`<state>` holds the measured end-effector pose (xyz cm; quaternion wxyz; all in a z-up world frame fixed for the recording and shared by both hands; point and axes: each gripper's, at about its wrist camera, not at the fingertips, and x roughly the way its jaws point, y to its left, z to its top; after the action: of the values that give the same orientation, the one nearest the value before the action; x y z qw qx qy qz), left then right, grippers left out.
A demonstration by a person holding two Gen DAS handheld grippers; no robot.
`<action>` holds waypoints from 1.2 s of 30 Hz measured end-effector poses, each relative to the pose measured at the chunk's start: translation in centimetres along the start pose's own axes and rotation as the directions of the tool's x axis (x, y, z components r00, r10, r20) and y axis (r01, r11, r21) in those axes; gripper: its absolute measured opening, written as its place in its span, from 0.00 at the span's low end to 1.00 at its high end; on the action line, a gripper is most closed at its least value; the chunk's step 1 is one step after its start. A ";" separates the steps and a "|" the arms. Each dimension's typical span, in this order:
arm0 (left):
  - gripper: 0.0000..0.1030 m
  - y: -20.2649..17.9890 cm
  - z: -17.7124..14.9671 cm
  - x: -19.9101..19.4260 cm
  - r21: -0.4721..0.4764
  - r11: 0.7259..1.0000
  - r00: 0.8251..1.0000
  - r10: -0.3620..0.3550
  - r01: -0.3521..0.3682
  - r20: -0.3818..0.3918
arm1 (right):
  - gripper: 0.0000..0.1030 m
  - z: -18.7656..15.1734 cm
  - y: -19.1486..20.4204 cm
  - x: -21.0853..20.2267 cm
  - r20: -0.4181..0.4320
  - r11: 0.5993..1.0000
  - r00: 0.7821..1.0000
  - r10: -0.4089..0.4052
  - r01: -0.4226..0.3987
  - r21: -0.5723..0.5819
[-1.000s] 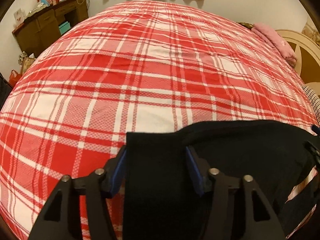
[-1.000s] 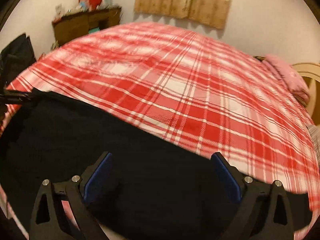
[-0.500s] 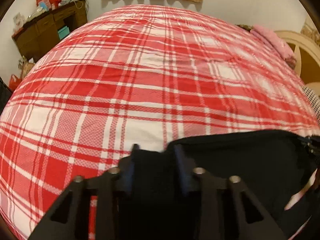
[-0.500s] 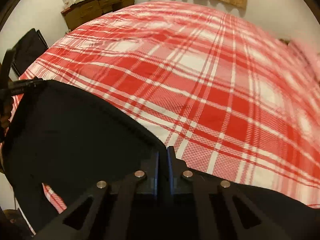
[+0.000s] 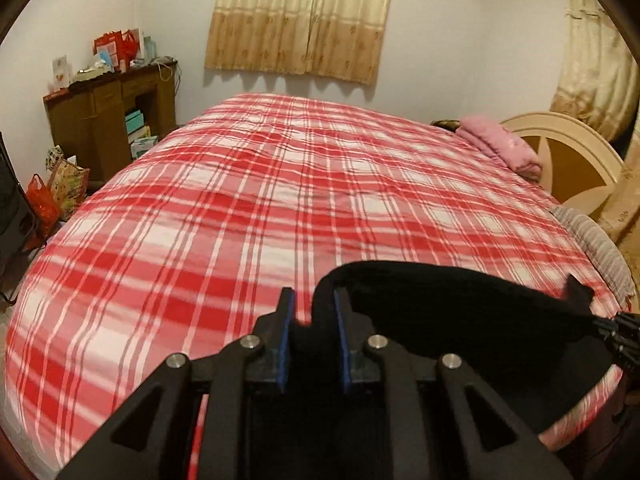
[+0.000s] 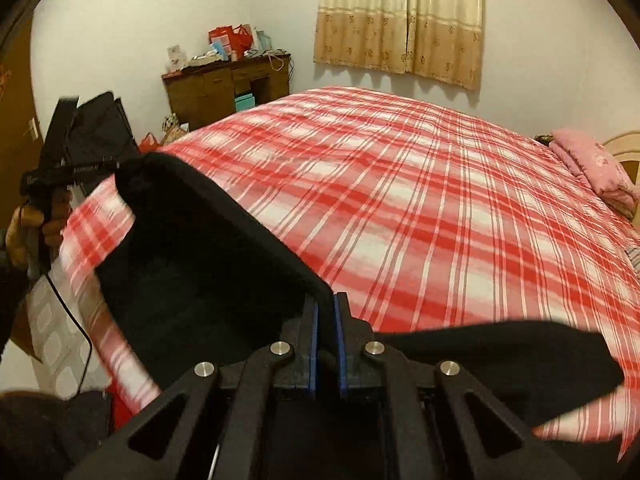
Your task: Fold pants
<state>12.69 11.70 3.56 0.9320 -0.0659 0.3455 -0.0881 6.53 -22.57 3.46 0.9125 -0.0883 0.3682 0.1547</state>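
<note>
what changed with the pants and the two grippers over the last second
Both grippers took hold: the left gripper and right gripper had jaws open around the black pants and are now shut on the fabric. Both then lifted, raising the edge off the plaid bedspread so it hangs between them. The bedspread, pink pillow and wooden desk stayed as they were.

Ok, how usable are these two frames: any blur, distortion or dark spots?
Left wrist: strong fisheye bulges the plaid bedspread; the near stripes smear, the curtain stays sharp. Right wrist: the bedspread edge and the person's hand at left are motion-blurred. Both views: the black pants show no detail; dark vignette at the corners.
</note>
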 end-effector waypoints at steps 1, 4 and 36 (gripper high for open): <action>0.20 -0.1 -0.6 -0.3 0.000 1.000 1.000 0.001 -0.001 0.000 | 0.07 -1.4 0.9 -0.2 -0.010 1.000 1.000 0.006 -0.006 0.000; 0.23 0.1 -3.9 -1.2 0.011 0.999 0.999 0.037 -0.036 -0.010 | 0.07 -5.1 2.9 0.2 -0.051 1.000 0.999 0.007 -0.008 -0.005; 0.64 0.0 -12.5 -3.0 -0.135 0.959 0.957 -0.264 0.248 -0.123 | 0.58 -2.3 11.0 4.5 0.048 0.986 0.986 0.163 -0.163 0.015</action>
<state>2.28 11.60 -3.96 0.8807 -0.1587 0.4030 -0.1920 4.29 -11.89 -1.89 0.9060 -0.0457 0.3542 0.2273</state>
